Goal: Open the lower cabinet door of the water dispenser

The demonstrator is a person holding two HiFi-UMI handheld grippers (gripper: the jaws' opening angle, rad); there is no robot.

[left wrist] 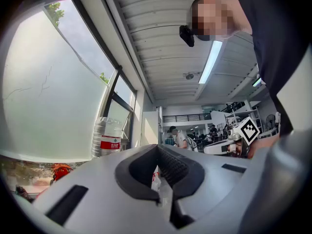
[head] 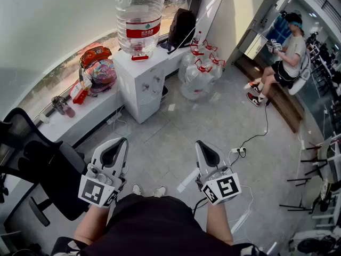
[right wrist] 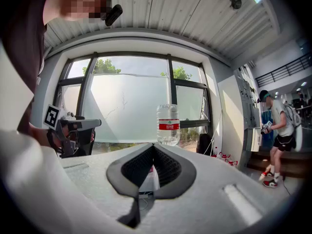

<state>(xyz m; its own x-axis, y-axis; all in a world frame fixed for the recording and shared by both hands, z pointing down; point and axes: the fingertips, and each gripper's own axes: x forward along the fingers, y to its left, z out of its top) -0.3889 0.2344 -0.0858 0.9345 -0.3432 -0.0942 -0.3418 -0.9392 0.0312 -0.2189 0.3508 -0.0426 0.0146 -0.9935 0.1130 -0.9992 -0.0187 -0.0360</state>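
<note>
Tiled office floor: water dispenser lying ahead, well apart; left gripper nearer than right gripper; both pressed together, empty.

Smooth white plastic water dispenser; clear glossy plastic bottle; glossy grey tile floor

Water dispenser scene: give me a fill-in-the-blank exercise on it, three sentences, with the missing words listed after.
1. The bottle on top of the water dispenser bears a ___ label.
2. The spare bottles stand on the ___, beside the dispenser.
3. The right gripper hangs short of the dispenser, its jaws ___ with nothing between them.
Missing words: red; floor; shut.
</note>
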